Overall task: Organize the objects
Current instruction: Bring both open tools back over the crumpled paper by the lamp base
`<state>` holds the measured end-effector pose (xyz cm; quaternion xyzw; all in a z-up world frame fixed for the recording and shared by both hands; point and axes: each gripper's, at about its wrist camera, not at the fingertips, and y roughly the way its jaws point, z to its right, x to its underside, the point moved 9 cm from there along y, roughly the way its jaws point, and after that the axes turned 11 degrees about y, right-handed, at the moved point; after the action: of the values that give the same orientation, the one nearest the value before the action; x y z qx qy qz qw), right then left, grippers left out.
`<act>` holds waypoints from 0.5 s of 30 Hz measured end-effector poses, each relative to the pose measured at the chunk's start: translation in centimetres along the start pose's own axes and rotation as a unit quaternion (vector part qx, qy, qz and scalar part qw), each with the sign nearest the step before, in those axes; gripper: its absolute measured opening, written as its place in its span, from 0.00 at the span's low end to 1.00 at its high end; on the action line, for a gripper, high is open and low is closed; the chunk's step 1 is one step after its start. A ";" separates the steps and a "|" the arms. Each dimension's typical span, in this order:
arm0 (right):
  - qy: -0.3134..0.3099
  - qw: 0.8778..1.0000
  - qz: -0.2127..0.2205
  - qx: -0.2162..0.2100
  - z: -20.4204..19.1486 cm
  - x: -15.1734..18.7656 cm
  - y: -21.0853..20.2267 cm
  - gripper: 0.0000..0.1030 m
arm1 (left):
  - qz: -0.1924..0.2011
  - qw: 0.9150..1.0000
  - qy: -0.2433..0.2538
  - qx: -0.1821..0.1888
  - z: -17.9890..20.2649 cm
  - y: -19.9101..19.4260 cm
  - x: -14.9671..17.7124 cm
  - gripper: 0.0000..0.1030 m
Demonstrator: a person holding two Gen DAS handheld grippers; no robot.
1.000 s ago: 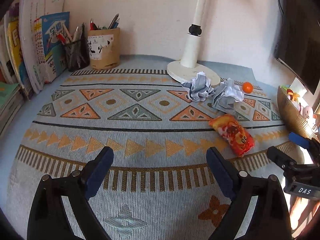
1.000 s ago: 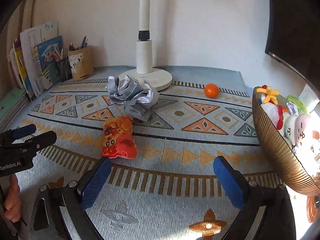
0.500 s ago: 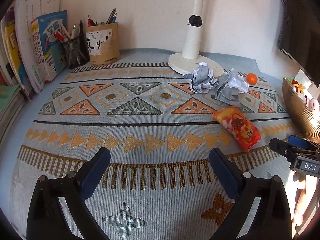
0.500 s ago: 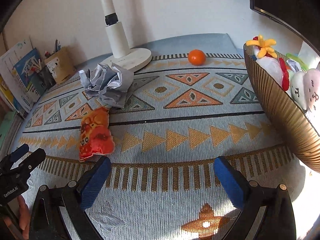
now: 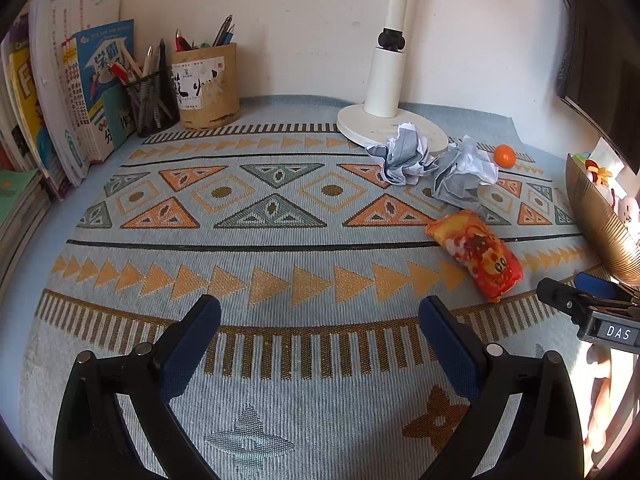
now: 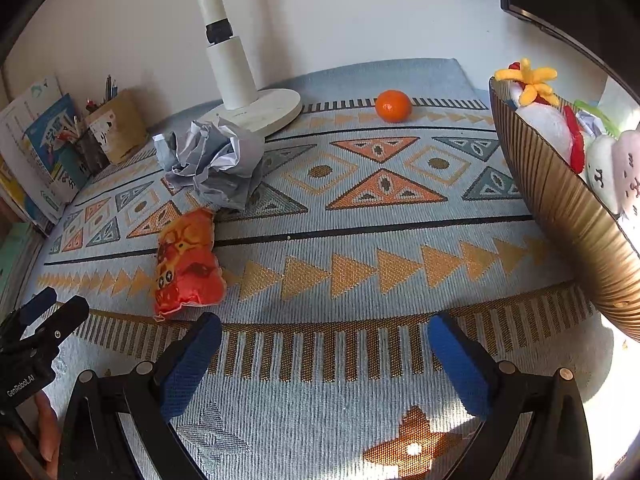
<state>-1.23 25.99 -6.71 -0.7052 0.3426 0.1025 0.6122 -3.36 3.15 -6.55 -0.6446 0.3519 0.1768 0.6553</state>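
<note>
While both hand-held grippers gape, snack packet (image 6: pixel 185 265) lies untouched.

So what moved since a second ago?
Only the grippers moved. The right gripper swung to its right, so the orange and gold bowl sit more in its view. The left gripper barely shifted. Both stayed open and empty. The snack bag and crumpled paper stayed put.

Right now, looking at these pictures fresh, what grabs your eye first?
Probably the bright red-orange snack packet lying on the patterned mat, just ahead of the crumpled paper by the white lamp base. Next, the small orange near the wall and the gold bowl of plush toys at right.
</note>
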 end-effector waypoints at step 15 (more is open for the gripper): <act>-0.005 1.000 -0.002 0.004 0.1 0.1 0.2 1.00 | -0.001 1.000 0.000 0.000 0.0 0.0 0.0 0.96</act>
<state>-1.28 26.05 -6.93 -0.7031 0.3387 0.1039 0.6166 -3.34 3.10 -6.55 -0.6447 0.3518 0.1761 0.6554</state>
